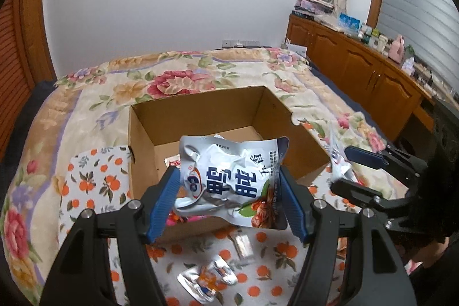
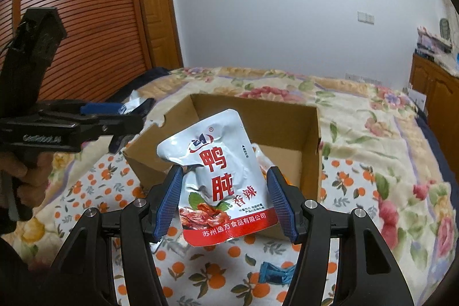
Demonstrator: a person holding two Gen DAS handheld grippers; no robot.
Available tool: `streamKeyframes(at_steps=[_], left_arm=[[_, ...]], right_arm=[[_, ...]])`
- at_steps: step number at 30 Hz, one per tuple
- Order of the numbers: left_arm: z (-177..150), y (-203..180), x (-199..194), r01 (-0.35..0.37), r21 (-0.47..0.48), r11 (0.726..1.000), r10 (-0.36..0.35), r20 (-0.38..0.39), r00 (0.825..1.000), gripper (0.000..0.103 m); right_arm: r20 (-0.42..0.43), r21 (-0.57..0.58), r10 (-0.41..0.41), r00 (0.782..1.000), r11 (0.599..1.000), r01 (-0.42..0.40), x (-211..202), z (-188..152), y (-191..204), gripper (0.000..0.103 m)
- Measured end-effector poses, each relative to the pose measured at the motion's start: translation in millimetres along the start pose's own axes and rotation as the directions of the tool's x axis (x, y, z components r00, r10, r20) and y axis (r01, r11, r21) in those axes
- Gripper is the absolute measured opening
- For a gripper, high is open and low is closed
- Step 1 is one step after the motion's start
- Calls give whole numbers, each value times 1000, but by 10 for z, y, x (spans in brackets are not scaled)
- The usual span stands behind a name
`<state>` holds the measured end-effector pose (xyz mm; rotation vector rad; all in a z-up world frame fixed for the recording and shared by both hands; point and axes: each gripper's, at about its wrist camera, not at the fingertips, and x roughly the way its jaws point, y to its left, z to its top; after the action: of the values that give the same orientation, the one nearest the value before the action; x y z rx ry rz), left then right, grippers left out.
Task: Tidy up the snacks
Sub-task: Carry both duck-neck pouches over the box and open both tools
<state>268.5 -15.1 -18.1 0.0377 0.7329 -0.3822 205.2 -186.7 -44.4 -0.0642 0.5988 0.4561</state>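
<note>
Both grippers carry silver snack pouches above the cardboard box (image 1: 200, 116) on the bed: left gripper (image 1: 229, 188) pinches a blue-lettered pouch (image 1: 229, 179), right gripper (image 2: 225, 191) a red-lettered pouch (image 2: 221, 177). Best advance toward 12 o'clock, clear the rim, then release.

Box (image 1: 200, 116) contents mostly behind blue-lettered pouch (image 1: 232, 179).
</note>
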Motion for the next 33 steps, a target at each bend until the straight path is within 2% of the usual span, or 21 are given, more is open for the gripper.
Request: streamKeyframes(at_steps=[7, 17, 27, 33], left_arm=[[126, 146, 366, -24, 15, 1000, 24, -15, 1000, 68], [132, 364, 750, -37, -31, 999, 35, -52, 998, 68], [-52, 429, 1022, -29, -62, 998, 21, -122, 992, 69], [-185, 364, 1159, -36, -34, 999, 29, -168, 985, 69]], right_arm=[[-26, -17, -20, 999, 1000, 19, 186, -6, -52, 61], [-35, -59, -43, 998, 997, 41, 645, 190, -166, 61], [-131, -13, -68, 989, 998, 67, 1172, 228, -285, 62], [-178, -39, -95, 979, 995, 89, 1345, 143, -245, 62]])
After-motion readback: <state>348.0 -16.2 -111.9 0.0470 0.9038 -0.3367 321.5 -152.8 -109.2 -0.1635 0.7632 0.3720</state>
